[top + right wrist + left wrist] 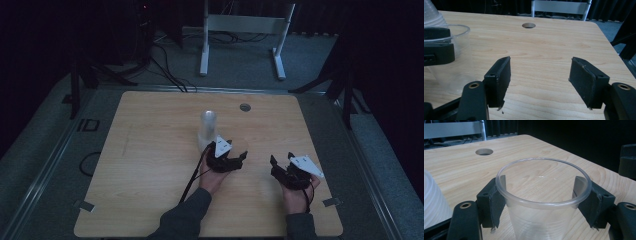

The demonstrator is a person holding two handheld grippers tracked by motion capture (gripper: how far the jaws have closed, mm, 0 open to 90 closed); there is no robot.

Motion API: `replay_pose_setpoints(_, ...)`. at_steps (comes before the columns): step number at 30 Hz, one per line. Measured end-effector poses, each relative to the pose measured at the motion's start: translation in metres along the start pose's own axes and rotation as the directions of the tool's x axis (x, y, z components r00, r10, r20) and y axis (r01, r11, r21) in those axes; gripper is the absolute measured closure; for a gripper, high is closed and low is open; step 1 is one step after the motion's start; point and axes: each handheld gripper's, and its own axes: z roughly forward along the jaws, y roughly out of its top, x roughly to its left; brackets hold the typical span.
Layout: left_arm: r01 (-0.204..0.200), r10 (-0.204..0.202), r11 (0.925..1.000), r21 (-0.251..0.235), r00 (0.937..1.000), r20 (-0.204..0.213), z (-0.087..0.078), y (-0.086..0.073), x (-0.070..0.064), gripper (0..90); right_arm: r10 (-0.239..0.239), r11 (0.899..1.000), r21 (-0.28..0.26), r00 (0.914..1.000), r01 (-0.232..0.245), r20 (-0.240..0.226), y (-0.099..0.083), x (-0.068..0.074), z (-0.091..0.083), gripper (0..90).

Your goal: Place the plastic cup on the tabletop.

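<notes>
A clear plastic cup (pixel 541 220) stands upright between the jaws of my left gripper (pixel 541 192), whose two pads press its sides just under the rim. The same cup (pixel 451 62) shows at the left of the right gripper view, resting on the wooden table (pixel 150 150) with one black left jaw across it. In the high view my left gripper (pixel 236 150) is right of a stack of clear cups (pixel 207 127). My right gripper (pixel 281 159) is a short way to its right, open, with bare table between its jaws (pixel 540 75).
The cup stack (pixel 432 202) stands close to the left of the held cup. A round cable hole (pixel 244 107) lies near the table's far edge. A white frame stand (pixel 242 30) and cables are on the floor beyond the table.
</notes>
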Motion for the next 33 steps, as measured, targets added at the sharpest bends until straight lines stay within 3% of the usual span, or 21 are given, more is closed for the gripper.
replay_pose_setpoints(19,-0.024,0.023,0.9994,0.023,0.9994,0.026,-0.002,-0.005,-0.006,24.3,0.0,1.0,0.0,1.0,0.0,0.0,0.0,0.0,0.0,33.2)
replay_pose_setpoints(23,-0.026,0.024,0.9979,0.06,0.9992,0.033,-0.001,-0.007,-0.007,19.6,0.001,1.0,0.0,1.0,-0.001,0.0,0.0,0.0,0.0,33.2)
replay_pose_setpoints(33,-0.03,0.025,0.9949,0.097,0.9983,0.053,0.0,-0.011,-0.008,15.8,-0.001,1.0,0.001,1.0,0.001,0.003,0.0,0.0,0.0,33.1)
